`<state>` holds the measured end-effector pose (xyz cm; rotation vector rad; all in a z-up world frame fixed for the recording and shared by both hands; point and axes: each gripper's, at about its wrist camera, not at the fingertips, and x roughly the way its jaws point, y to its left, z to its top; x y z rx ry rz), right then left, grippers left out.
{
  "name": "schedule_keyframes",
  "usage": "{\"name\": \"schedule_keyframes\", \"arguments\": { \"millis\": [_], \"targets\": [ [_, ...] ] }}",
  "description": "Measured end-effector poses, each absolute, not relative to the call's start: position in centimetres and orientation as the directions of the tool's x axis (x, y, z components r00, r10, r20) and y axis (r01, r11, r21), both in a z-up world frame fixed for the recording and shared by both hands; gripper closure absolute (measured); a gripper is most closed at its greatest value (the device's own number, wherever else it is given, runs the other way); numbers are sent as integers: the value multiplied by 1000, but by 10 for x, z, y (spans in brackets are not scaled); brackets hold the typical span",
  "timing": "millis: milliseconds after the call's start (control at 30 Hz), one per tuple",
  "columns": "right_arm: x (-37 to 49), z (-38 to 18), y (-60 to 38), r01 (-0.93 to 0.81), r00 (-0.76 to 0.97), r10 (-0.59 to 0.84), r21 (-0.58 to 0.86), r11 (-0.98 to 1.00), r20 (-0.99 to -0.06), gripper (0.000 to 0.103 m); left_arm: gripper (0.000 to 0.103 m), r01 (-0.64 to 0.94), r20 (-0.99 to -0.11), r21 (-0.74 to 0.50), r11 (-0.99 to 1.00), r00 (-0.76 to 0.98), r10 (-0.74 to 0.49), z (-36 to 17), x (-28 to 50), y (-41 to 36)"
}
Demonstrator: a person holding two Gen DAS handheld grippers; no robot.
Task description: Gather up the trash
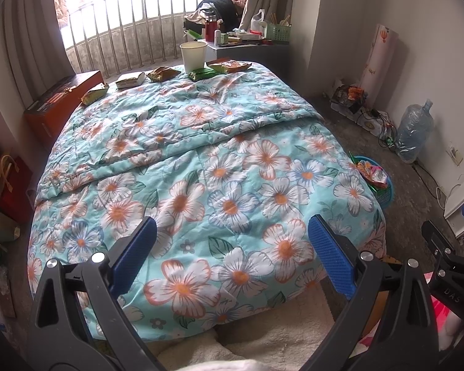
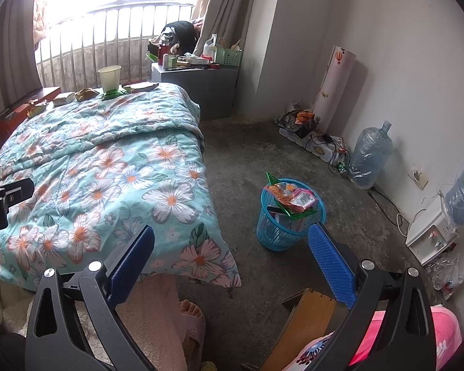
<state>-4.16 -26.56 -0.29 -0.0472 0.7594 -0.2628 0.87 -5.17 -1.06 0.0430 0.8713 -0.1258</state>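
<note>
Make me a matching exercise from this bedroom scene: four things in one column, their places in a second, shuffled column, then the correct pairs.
Things:
1. paper cup
2. blue basket
3. water jug
4. green crate

Places:
A. on the floor against the right wall
B. on the grey bedside cabinet
C. at the far end of the bed, on the floral quilt
D. on the floor beside the bed, full of wrappers

Pairs: 1-C, 2-D, 3-A, 4-B
</note>
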Motion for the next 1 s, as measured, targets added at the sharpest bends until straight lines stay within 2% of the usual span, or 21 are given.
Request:
{"name": "schedule_keyframes", "arguments": {
  "millis": [1000],
  "targets": [
    [-42, -3, -263, 221, 695, -254, -137, 966, -673, 6, 9, 127, -766, -13, 992, 636, -92, -10, 9, -50]
  ]
}}
